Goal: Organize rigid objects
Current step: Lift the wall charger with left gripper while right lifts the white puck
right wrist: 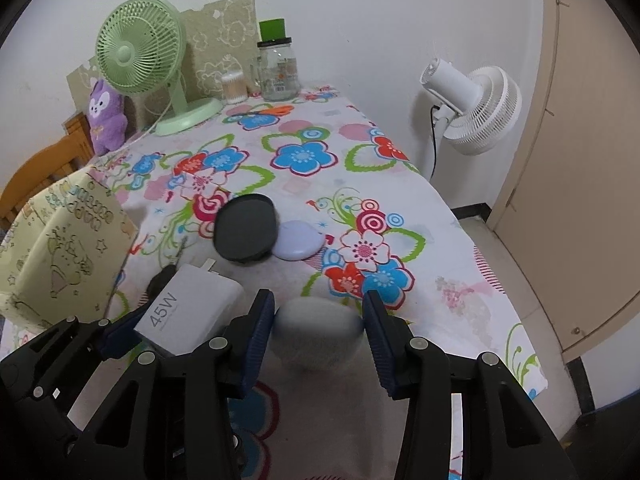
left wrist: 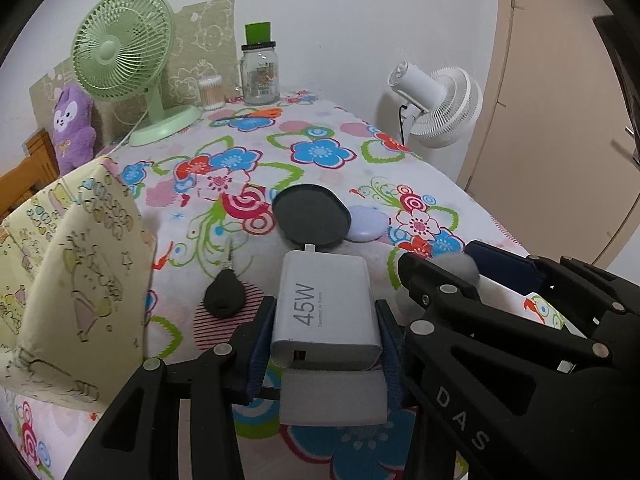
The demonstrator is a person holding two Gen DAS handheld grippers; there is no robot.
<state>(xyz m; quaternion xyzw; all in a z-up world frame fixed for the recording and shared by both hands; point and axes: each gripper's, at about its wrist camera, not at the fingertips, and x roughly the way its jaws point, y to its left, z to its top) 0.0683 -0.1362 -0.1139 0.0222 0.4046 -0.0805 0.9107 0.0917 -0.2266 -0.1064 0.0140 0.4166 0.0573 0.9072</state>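
Observation:
My left gripper [left wrist: 324,344] is shut on a white 45W charger [left wrist: 326,312], its blue pads pressing both long sides and the plug prongs pointing away. The charger [right wrist: 188,308] also shows at the lower left of the right wrist view, slightly above the cloth. My right gripper [right wrist: 319,332] is shut on a grey rounded object [right wrist: 318,332], which looks blurred. That object [left wrist: 460,270] appears beside the charger in the left wrist view. On the cloth ahead lie a black oval disc [left wrist: 312,216], a lavender oval case [left wrist: 368,224] and a black car key [left wrist: 224,294].
A yellow patterned fabric box [left wrist: 76,276] stands at the left on the floral tablecloth [left wrist: 320,152]. At the back are a green fan [left wrist: 120,52], a glass jar [left wrist: 260,72], a tub of cotton swabs [left wrist: 211,92] and a purple plush [left wrist: 74,128]. A white fan [left wrist: 440,104] stands beyond the table's right edge.

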